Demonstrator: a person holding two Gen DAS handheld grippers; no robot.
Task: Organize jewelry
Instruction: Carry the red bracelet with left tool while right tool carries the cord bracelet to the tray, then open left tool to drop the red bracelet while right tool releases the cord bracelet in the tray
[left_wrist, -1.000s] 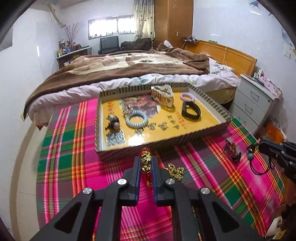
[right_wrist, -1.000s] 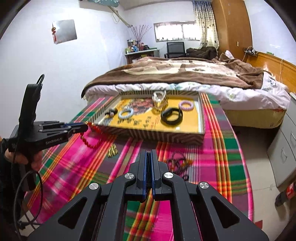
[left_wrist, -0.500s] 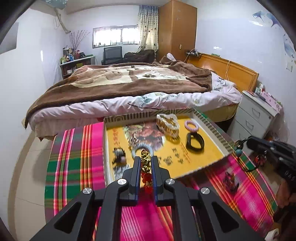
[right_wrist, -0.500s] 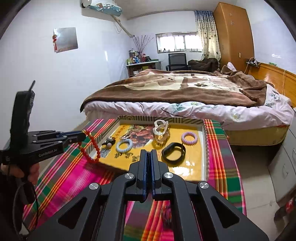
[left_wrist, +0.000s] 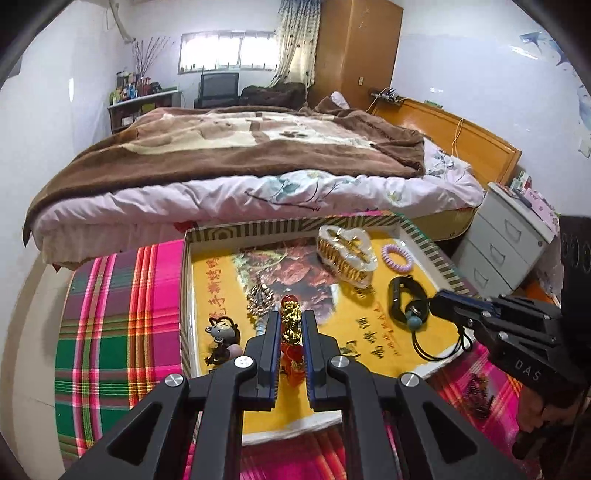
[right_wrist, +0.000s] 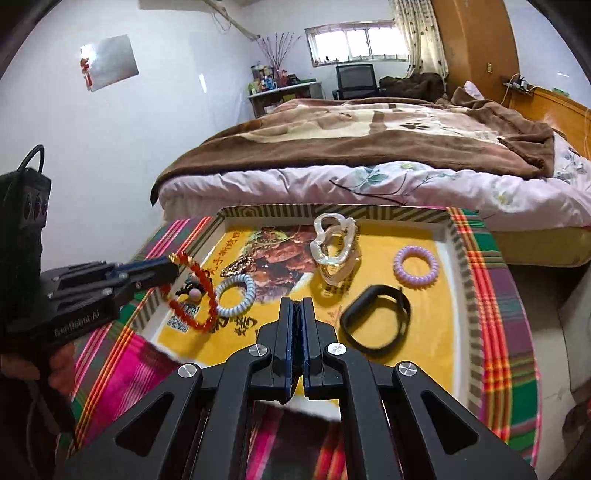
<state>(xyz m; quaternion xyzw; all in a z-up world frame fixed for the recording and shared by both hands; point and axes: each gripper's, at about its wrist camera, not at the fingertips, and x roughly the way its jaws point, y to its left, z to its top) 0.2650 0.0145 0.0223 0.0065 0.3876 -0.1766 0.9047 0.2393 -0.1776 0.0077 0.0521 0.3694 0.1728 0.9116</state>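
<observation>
While my left gripper (left_wrist: 290, 332) is clamped on the red bead bracelet with a gold charm (left_wrist: 291, 328), I see its loop hanging over the near left part of the yellow printed tray with a striped rim (left_wrist: 295, 225). From the right wrist camera the same loop dangles just above the tray floor, beside the pale blue coil hair tie (right_wrist: 236, 295). My right gripper (right_wrist: 295, 325) has its jaws pressed narrow on a thin black cord necklace with a teal bead (left_wrist: 415, 321), which hangs over the tray's near right side, close to the black rubber wristband (right_wrist: 376, 321). Farther back lie a clear and gold hair claw (right_wrist: 334, 243) and a lilac coil hair tie (right_wrist: 415, 266). Under the tray spreads a pink, green and red plaid cloth (left_wrist: 110, 332), with a brown-blanketed bed (left_wrist: 240, 147) beyond.
</observation>
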